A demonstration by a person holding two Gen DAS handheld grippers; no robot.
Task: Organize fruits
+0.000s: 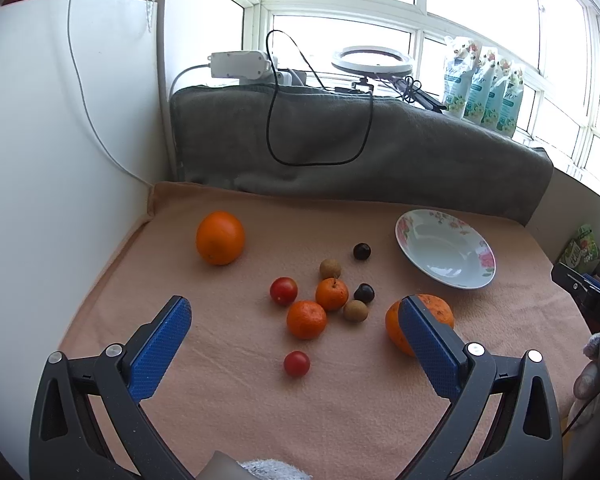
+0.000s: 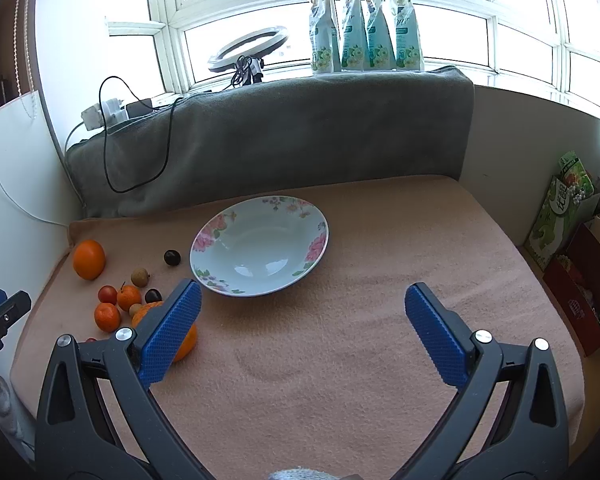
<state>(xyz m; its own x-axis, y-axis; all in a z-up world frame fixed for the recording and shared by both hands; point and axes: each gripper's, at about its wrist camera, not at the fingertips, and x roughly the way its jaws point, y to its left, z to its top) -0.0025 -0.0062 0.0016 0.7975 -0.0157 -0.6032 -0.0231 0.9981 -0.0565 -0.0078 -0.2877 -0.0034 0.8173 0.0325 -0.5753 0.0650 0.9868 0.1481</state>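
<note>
Loose fruit lies on a peach blanket (image 1: 300,408). A big orange (image 1: 220,237) sits far left, and another orange (image 1: 436,312) lies partly behind my left gripper's right finger. Two mandarins (image 1: 306,319), two cherry tomatoes (image 1: 296,364), two longans (image 1: 330,268) and two dark plums (image 1: 362,251) cluster mid-blanket. A floral bowl (image 1: 476,276) stands empty at the right. My left gripper (image 1: 296,320) hovers open above the cluster. In the right wrist view the bowl (image 2: 316,248) is ahead, and my right gripper (image 2: 302,300) is open over bare blanket, with the fruit cluster (image 2: 108,316) to its left.
A grey blanket-covered backrest (image 2: 284,136) with a black cable closes the far side. A white panel (image 1: 60,160) walls the left. Pouches (image 2: 364,24) and a ring light (image 2: 244,50) stand on the sill. Boxes (image 2: 560,224) sit beyond the right edge.
</note>
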